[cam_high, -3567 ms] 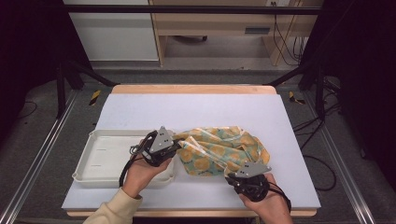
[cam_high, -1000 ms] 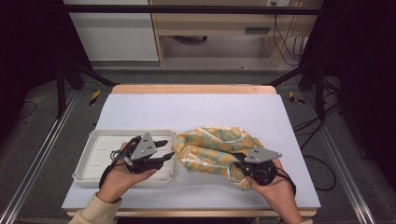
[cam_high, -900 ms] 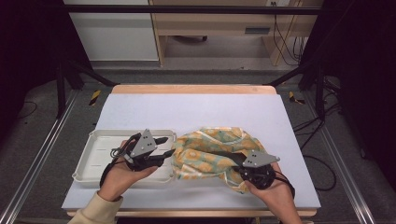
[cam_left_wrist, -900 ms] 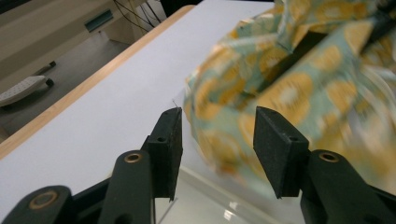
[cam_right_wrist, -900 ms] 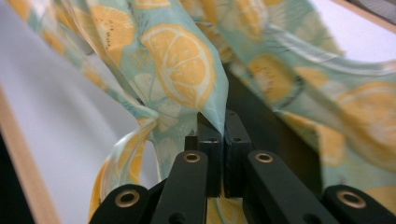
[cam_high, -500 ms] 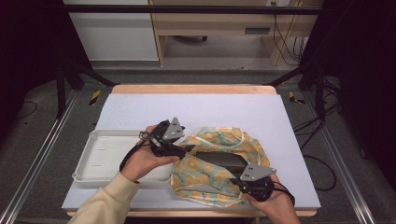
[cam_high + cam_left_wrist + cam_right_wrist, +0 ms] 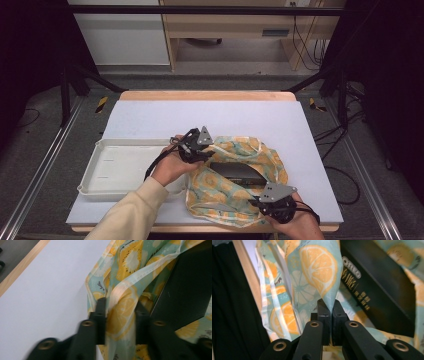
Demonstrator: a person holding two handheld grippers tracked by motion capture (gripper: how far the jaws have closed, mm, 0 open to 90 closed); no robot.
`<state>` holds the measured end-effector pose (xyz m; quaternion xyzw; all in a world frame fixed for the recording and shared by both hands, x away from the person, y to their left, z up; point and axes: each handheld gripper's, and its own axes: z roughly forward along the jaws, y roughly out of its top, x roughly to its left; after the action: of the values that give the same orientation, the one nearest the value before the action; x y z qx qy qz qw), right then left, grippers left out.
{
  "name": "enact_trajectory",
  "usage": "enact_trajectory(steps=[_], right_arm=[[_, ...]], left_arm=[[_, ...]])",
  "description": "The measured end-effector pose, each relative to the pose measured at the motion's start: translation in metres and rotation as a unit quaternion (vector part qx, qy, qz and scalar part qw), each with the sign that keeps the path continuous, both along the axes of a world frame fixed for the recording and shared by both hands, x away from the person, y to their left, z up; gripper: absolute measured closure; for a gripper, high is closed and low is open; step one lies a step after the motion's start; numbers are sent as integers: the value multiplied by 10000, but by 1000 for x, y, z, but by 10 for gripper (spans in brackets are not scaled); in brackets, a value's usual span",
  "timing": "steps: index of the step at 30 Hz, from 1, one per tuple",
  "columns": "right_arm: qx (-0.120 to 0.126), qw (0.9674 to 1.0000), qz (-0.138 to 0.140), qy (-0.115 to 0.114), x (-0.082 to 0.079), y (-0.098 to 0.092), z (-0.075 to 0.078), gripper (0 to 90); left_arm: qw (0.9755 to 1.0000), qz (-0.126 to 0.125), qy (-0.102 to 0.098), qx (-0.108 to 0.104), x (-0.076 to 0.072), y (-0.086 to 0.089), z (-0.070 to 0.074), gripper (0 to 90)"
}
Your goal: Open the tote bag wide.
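Thin plastic bag printed with orange and lemon slices on pale teal (image 7: 235, 185), glossy and crumpled, lies on the white worktop (image 7: 165, 120) just right of a white shallow plastic tray (image 7: 120, 167). Its mouth is spread wide; inside rests a flat black rectangular box (image 7: 235, 172), gold lettering on one face in the right gripper view (image 7: 374, 290). A pale seam strip runs along the bag's rim in the left gripper view (image 7: 130, 285). Left claw (image 7: 212, 150) at the bag's far-left rim: its jaws have just been closing, and a bunched fold of the film sits between the pads, which press on it from both sides. Right claw (image 7: 255, 202) at the near rim, jaws together, clamped on a thin pinch of the film (image 7: 322, 272). Left gripper view is blurred low down. The box's far end is cut off by that frame's edge, and the lettering is too small to read. The bag's underside and the box's lower face are hidden.
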<state>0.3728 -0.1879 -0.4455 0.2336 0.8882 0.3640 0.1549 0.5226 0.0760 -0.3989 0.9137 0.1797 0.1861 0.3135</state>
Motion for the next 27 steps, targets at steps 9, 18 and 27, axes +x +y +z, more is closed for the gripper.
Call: enact_trajectory(steps=[9, 18, 27], right_arm=[[-244, 9994, 154, 166, -6, 3, -7, 892], [-143, 9998, -137, -2, 3, 0, 1, 887], [-82, 9964, -837, -101, 23, -9, 3, 755]], left_arm=[[9961, 569, -165, -660, 14, 9, 20, 894], [9935, 572, -236, -959, 13, 14, 29, 894], [9950, 411, -263, -867, 5, 13, 34, 894]])
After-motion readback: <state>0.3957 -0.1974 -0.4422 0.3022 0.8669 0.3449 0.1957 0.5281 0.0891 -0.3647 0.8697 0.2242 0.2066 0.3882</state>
